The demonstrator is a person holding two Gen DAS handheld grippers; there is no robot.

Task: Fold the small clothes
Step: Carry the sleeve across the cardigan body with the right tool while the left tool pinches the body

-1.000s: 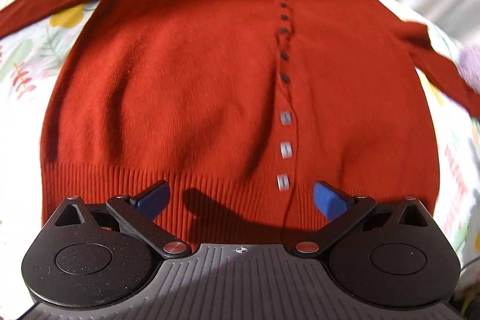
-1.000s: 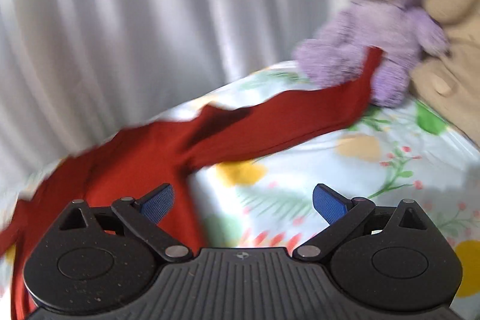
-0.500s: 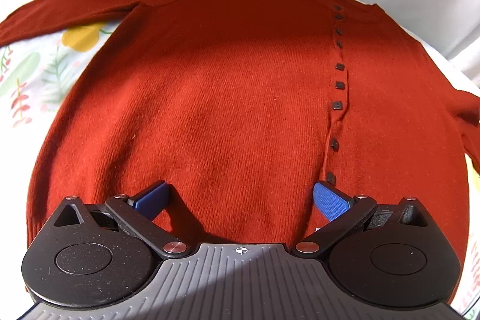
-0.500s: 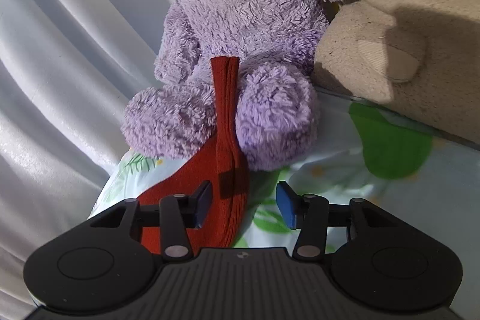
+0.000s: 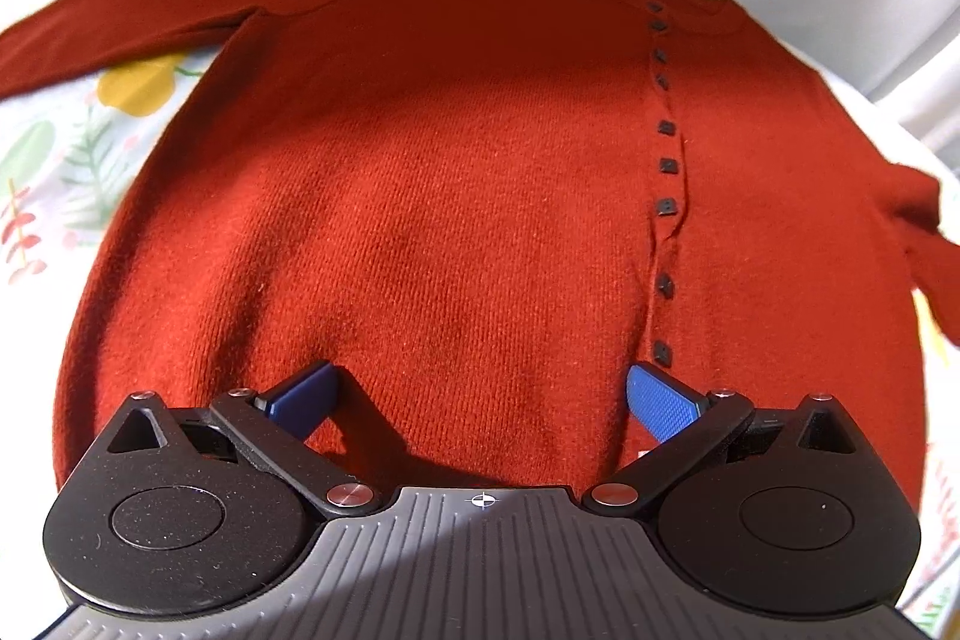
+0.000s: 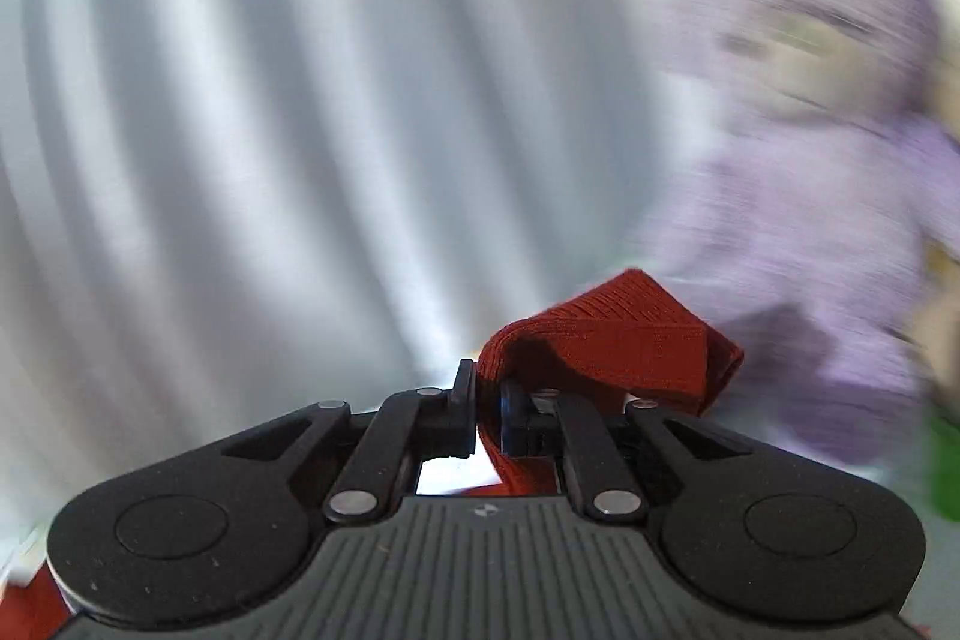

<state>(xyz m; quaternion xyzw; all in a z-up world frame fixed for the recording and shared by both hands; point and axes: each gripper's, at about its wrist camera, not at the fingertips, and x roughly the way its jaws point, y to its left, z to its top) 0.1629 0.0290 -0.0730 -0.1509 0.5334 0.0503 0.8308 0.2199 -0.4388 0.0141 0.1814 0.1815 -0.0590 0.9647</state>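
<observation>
A second ago the right tongs (image 6: pixel 489 403) stood wide apart; now they are closing on the cardigan's cuff (image 6: pixel 618 340), lifted off the purple teddy (image 6: pixel 840 172). The left tongs (image 5: pixel 480 400) moved farther up the cardigan (image 5: pixel 450 196), hem now hidden at 6 o'clock.

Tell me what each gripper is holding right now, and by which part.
The right gripper is closing on the red cardigan's sleeve cuff, pinched between its pads. The left gripper holds nothing, open above the cardigan's body.
</observation>
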